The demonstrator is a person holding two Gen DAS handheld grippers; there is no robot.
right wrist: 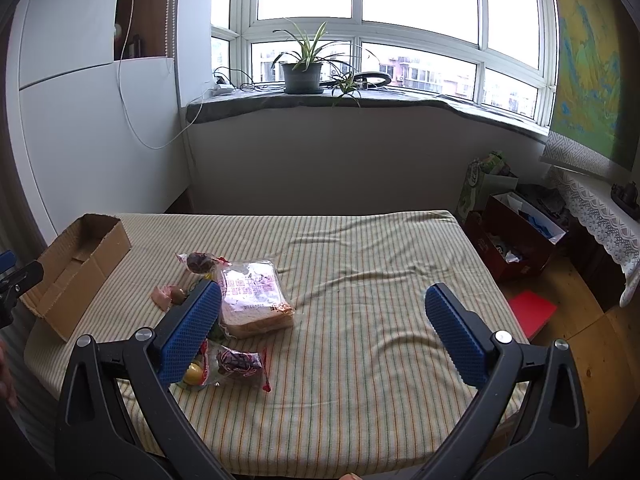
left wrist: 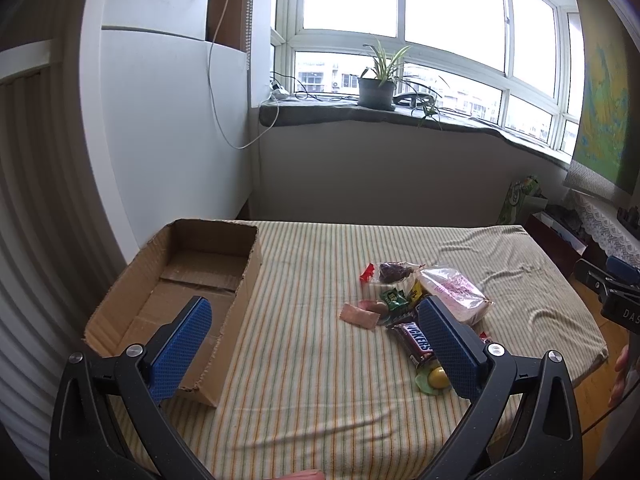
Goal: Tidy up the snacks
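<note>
- Left wrist view: the left gripper (left wrist: 316,344) hangs wide open and empty above the striped table (left wrist: 320,420). The cardboard box (left wrist: 188,280), holding nothing, sits at ten o'clock; the pile of snacks (left wrist: 416,308), with a chocolate bar (left wrist: 414,342), lies at one o'clock.
- Right wrist view: the right gripper (right wrist: 322,332) is also spread wide, gripping nothing; the bread bag (right wrist: 254,298) lies at eleven o'clock.
- Risk: the overlapping wrappers look slippery, so closing on one may drag its neighbours or squash the bread.

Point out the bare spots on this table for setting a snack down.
Free: the striped cloth right of the bread bag, and the strip between box and snack pile. The box floor looks bare. Crowded: around the Snickers.
</note>
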